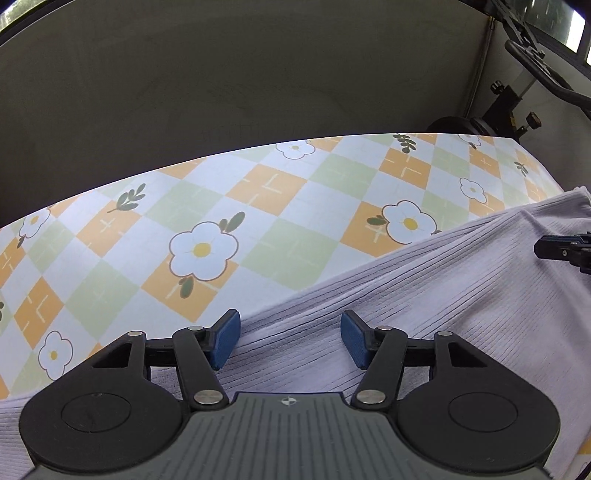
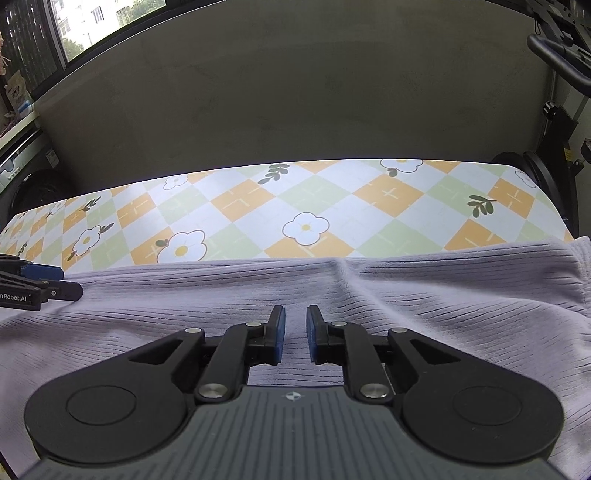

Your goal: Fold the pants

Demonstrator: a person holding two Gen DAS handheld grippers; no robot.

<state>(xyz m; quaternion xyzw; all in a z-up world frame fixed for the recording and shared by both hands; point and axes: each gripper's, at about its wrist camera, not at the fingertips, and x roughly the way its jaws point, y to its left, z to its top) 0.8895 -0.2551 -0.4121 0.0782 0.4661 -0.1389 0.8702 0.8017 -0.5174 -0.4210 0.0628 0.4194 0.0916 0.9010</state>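
The pants (image 1: 443, 295) are pale lilac ribbed fabric, spread across the near side of a table under a diamond-and-flower cloth (image 1: 295, 206). My left gripper (image 1: 290, 325) hangs just over their left part, its blue pads wide apart with only flat fabric below them. In the right wrist view the pants (image 2: 184, 295) fill the foreground, with a soft crease near the middle. There my right gripper (image 2: 295, 314) stands low over the cloth, its pads parted by a narrow gap with nothing pinched between them. Each gripper shows at the edge of the other's view: the right gripper (image 1: 565, 251), the left gripper (image 2: 40, 280).
The tablecloth (image 2: 314, 199) runs bare to the table's far edge, behind which is a dark grey wall. Black exercise equipment (image 1: 517, 92) stands past the right corner. A window (image 2: 92, 22) and shelves sit at the upper left.
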